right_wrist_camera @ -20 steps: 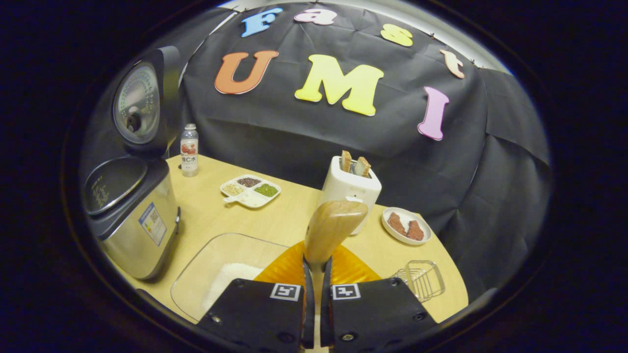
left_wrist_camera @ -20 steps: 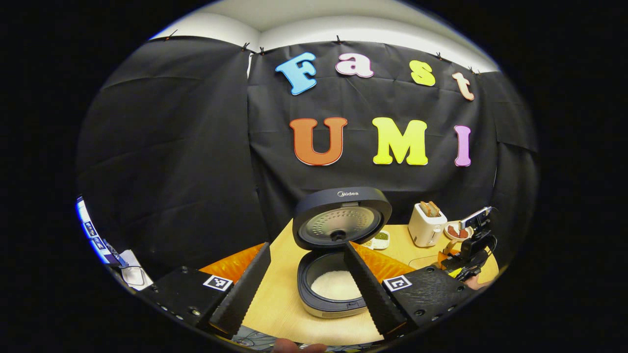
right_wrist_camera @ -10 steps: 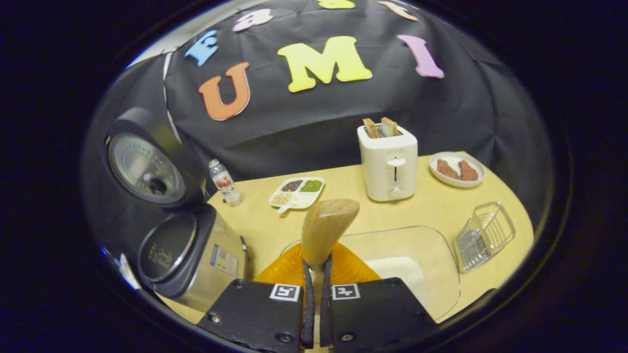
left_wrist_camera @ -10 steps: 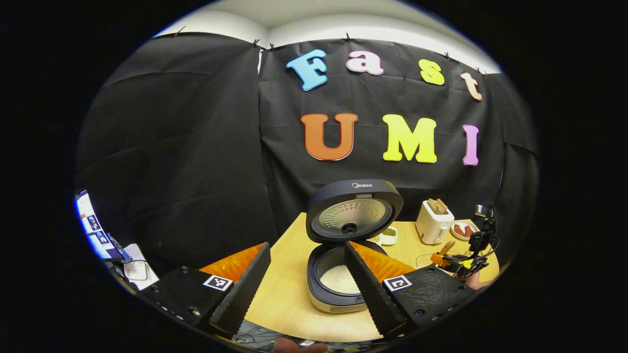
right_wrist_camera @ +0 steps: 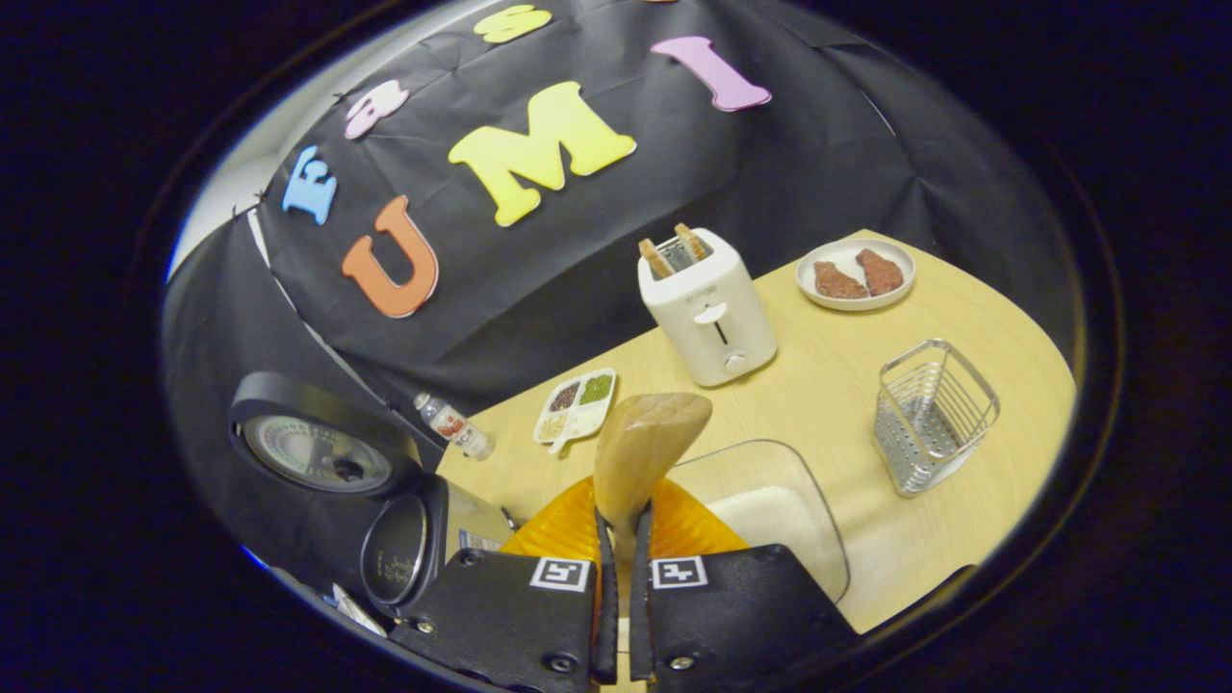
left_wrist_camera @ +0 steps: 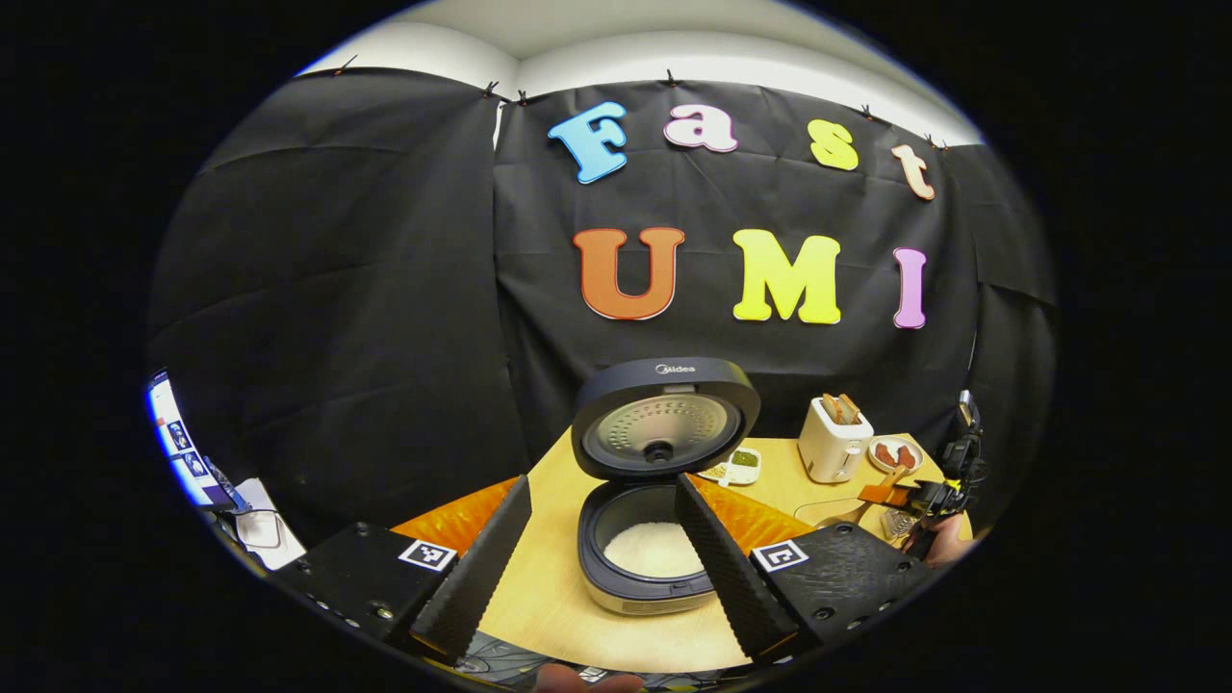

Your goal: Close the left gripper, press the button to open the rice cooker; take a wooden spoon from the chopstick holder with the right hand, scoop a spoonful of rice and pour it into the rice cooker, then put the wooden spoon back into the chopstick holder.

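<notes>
The rice cooker (left_wrist_camera: pixel 643 577) stands open on the wooden table, its lid (left_wrist_camera: pixel 664 428) upright and white rice in its pot. My left gripper (left_wrist_camera: pixel 604 486) hovers open in front of it, holding nothing. My right gripper (right_wrist_camera: pixel 623 518) is shut on the handle of the wooden spoon (right_wrist_camera: pixel 645 445), whose head sticks up past the fingertips. The wire chopstick holder (right_wrist_camera: pixel 932 414) stands to the right on the table. The open cooker (right_wrist_camera: pixel 399 544) lies at the lower left of the right gripper view. Far off to the right in the left gripper view, the right gripper (left_wrist_camera: pixel 926 498) holds the spoon (left_wrist_camera: pixel 890 484).
A glass dish with rice (right_wrist_camera: pixel 775 515) lies just beyond my right gripper. Behind it stand a white toaster (right_wrist_camera: pixel 710 306), a plate of meat (right_wrist_camera: pixel 855 275), a divided dish of beans (right_wrist_camera: pixel 576 404) and a small bottle (right_wrist_camera: pixel 454 429). A hand (left_wrist_camera: pixel 948 541) holds the right gripper.
The right gripper has swung and rolled with the spoon, so the cooker slid to the lower left and the chopstick holder came nearer. The left gripper drifted only slightly and stayed open.
</notes>
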A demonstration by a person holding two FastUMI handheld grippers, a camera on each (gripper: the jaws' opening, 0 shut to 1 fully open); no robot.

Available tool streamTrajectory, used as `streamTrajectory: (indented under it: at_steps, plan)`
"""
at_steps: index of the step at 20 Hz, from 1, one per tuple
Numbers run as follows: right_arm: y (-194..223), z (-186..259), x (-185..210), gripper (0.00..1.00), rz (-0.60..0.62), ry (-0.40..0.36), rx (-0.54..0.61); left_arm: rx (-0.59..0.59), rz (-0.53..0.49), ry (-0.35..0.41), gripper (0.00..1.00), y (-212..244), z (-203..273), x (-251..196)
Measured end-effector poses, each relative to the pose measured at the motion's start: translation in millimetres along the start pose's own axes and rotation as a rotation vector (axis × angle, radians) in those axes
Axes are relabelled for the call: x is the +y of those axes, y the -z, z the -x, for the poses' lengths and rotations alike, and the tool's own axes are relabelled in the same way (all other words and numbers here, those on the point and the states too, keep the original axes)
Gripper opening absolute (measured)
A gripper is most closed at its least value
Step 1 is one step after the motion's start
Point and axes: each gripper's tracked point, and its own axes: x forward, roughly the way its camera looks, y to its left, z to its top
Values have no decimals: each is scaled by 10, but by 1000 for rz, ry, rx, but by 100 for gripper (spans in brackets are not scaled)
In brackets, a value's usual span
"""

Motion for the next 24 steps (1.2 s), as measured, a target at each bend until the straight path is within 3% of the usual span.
streamTrajectory:
  at_steps: [5,9,16,24]
  plan:
    - [-531,430,32,10,-223,-69,-65,-31,0,31,96,-104,18,-190]
    - [-782,618,554,10,-282,-168,-70,-70,4,32,96,-162,93,-198]
    - [-523,495,1985,10,-166,-339,-1,-95,5,-2,97,-70,290,261]
    - [220,166,2845,10,172,-336,23,-111,28,-42,96,104,405,748]
